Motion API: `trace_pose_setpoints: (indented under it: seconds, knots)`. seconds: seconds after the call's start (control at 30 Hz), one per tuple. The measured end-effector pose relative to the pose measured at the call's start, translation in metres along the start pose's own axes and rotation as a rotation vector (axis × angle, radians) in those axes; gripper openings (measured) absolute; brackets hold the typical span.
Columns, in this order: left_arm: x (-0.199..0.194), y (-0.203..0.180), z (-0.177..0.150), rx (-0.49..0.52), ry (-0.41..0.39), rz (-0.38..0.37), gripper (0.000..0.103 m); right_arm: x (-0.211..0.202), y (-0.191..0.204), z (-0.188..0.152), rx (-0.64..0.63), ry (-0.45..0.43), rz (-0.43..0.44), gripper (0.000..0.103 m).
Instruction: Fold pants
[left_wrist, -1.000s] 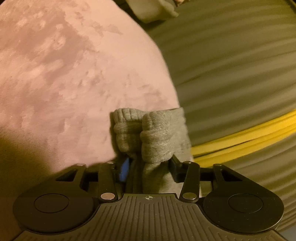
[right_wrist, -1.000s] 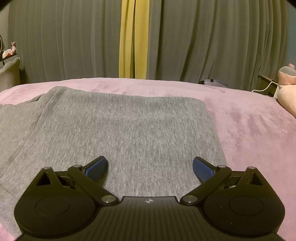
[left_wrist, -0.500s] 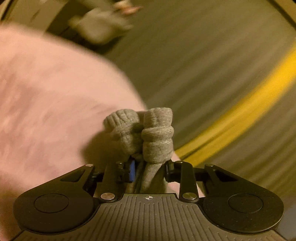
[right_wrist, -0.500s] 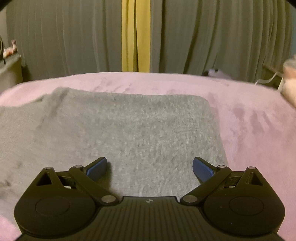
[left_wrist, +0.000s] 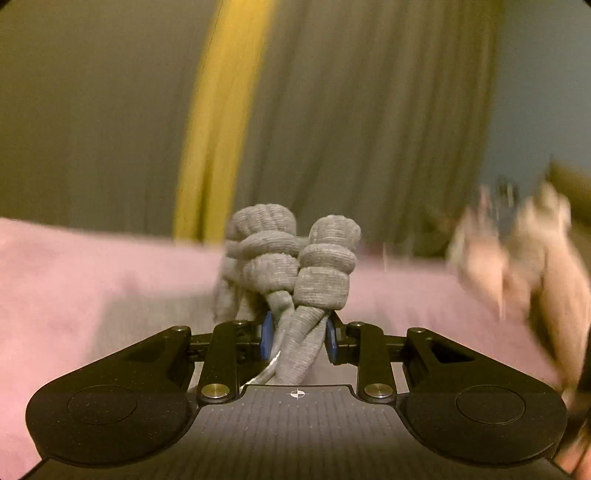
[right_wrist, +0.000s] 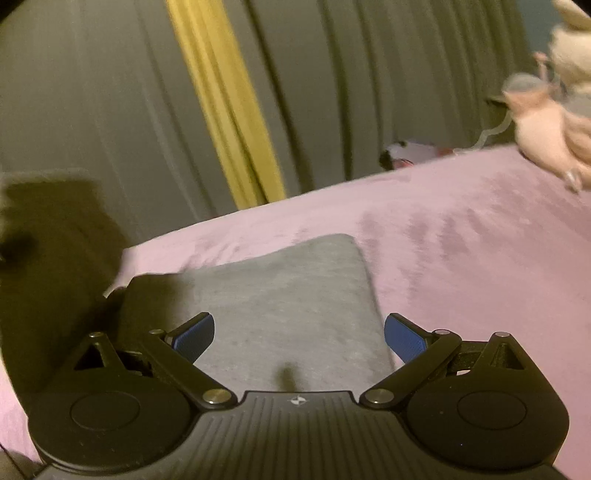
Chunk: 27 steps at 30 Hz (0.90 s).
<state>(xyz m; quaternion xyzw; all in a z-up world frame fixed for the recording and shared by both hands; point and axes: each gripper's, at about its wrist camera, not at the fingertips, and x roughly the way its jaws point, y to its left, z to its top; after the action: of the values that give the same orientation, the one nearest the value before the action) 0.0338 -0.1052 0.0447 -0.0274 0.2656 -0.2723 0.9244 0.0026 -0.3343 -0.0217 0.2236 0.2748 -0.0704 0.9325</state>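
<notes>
My left gripper (left_wrist: 298, 334) is shut on the bunched ribbed cuffs of the grey pants (left_wrist: 295, 258), which stick up between its blue pads above the pink bedspread (left_wrist: 92, 280). In the right wrist view, the rest of the grey pants (right_wrist: 291, 291) lies flat on the bedspread (right_wrist: 461, 258) with one corner pointing away. My right gripper (right_wrist: 299, 334) hovers open over that cloth, nothing between its fingers. A dark blurred shape (right_wrist: 55, 258) covers the left side of that view and hides the cloth there.
Grey curtains (left_wrist: 369, 110) with a yellow strip (left_wrist: 218, 122) hang behind the bed. Plush toys (right_wrist: 546, 125) sit at the bed's far right, blurred in the left wrist view (left_wrist: 524, 258). A white cable (right_wrist: 491, 133) runs near them.
The left gripper swung across and rolled upright, still holding the cuffs. The right gripper's view tilted, and a dark shape came in from its left over the pants.
</notes>
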Motion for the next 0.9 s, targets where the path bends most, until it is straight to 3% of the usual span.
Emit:
trace_pose_setpoints:
  seconds: [0.07,0.13,0.23,0.27,0.37,0.47,0.53,0.6,0.7,0.73,0.77,0.8,0.9]
  knots:
    - [0.029,-0.021,-0.022,0.071,0.152,-0.010,0.043,-0.002,-0.012,0.001,0.073,0.001,0.029,0.099]
    - [0.045,-0.034,-0.042,0.162,0.274,0.035,0.052,-0.001,-0.016,0.001,0.102,0.008,0.055,0.099]
    - [0.030,-0.034,-0.048,0.244,0.308,0.052,0.082,0.007,-0.016,-0.002,0.124,0.059,0.112,0.099]
    - [0.018,-0.026,-0.045,0.236,0.286,0.045,0.086,0.011,-0.015,-0.003,0.130,0.081,0.143,0.099]
    - [-0.016,0.010,-0.034,0.123,0.222,0.073,0.095,0.020,-0.011,-0.006,0.160,0.144,0.242,0.099]
    - [-0.049,0.067,-0.030,-0.100,0.144,0.179,0.096,0.036,-0.010,-0.013,0.224,0.255,0.320,0.099]
    - [-0.061,0.108,-0.036,-0.264,0.147,0.274,0.096,0.050,-0.010,-0.017,0.255,0.332,0.324,0.099]
    - [-0.064,0.142,-0.050,-0.418,0.181,0.362,0.096,0.056,-0.008,-0.016,0.258,0.343,0.323,0.099]
    - [-0.066,0.170,-0.072,-0.576,0.169,0.352,0.095,0.068,-0.003,-0.011,0.355,0.381,0.391,0.094]
    - [-0.064,0.172,-0.074,-0.601,0.165,0.336,0.095,0.073,-0.001,-0.011,0.376,0.391,0.395,0.087]
    - [-0.060,0.172,-0.074,-0.613,0.162,0.323,0.095,0.078,0.001,-0.011,0.382,0.399,0.397,0.065]
    - [-0.062,0.170,-0.074,-0.603,0.143,0.306,0.095,0.085,0.003,-0.012,0.384,0.422,0.385,0.052]
    - [-0.065,0.161,-0.073,-0.526,0.101,0.281,0.095,0.097,0.001,-0.015,0.424,0.451,0.384,0.056]
